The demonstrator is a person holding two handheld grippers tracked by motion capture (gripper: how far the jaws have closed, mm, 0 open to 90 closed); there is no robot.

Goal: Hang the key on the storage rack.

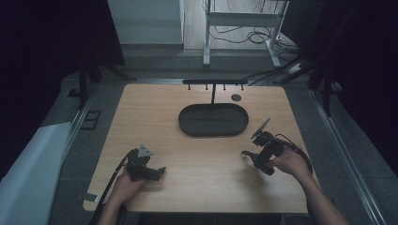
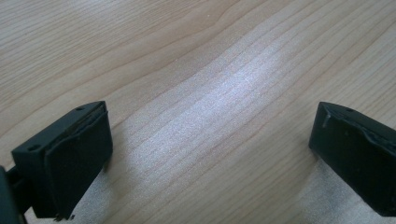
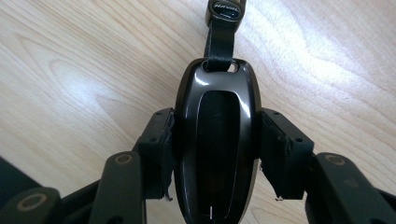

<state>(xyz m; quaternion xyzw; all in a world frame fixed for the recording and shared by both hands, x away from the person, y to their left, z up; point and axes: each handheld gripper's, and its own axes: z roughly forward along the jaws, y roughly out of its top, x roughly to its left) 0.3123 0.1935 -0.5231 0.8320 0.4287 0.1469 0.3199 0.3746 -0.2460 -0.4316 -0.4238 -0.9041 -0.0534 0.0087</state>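
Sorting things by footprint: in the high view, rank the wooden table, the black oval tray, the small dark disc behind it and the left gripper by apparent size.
1. wooden table
2. black oval tray
3. left gripper
4. small dark disc

The gripper lies nearer the camera, which flatters it, yet the tray still looks clearly bigger.

Small white letters are seen on the little tab [image 3: 227,10] at the end of the strap [image 3: 220,43] on the black key fob [image 3: 217,140], but they are too blurred to be read.

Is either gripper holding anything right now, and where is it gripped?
The right gripper holds a glossy black key fob, pinched across its two long sides. The left gripper is open, holding nothing.
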